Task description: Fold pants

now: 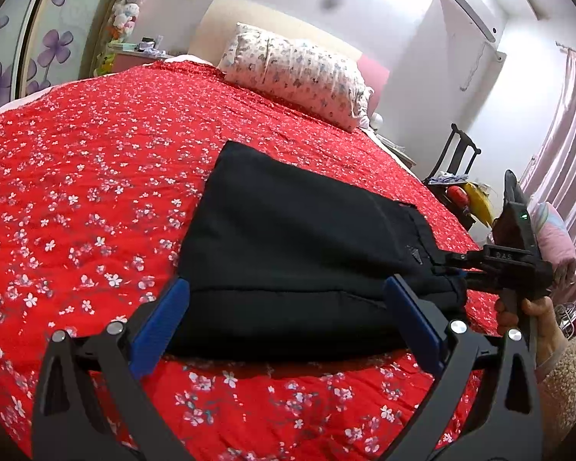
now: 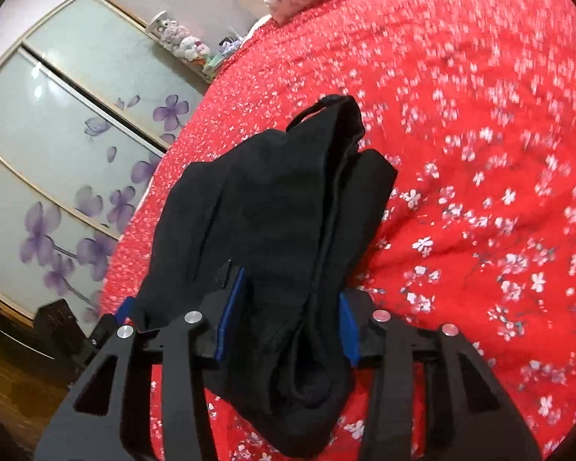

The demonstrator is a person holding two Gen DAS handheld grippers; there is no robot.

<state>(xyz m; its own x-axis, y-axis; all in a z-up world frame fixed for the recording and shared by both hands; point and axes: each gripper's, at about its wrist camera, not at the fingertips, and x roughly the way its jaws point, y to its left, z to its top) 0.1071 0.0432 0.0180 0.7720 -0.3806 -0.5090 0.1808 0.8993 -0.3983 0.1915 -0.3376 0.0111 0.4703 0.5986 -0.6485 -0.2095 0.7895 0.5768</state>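
Black pants (image 1: 299, 253) lie folded into a thick rectangle on the red flowered bedspread (image 1: 76, 192). My left gripper (image 1: 288, 299) is open, its blue pads on either side of the near folded edge, not clamped. My right gripper (image 1: 453, 269) comes in from the right of the left wrist view and pinches the pants' right corner. In the right wrist view the pants (image 2: 272, 207) bunch between the blue pads of the right gripper (image 2: 288, 307), which press in on the thick fold.
A flowered pillow (image 1: 295, 73) lies at the head of the bed. A wardrobe with purple flower doors (image 2: 57, 161) stands to the left. A dark chair (image 1: 457, 176) with clutter and pink curtains (image 1: 564, 153) are at the right.
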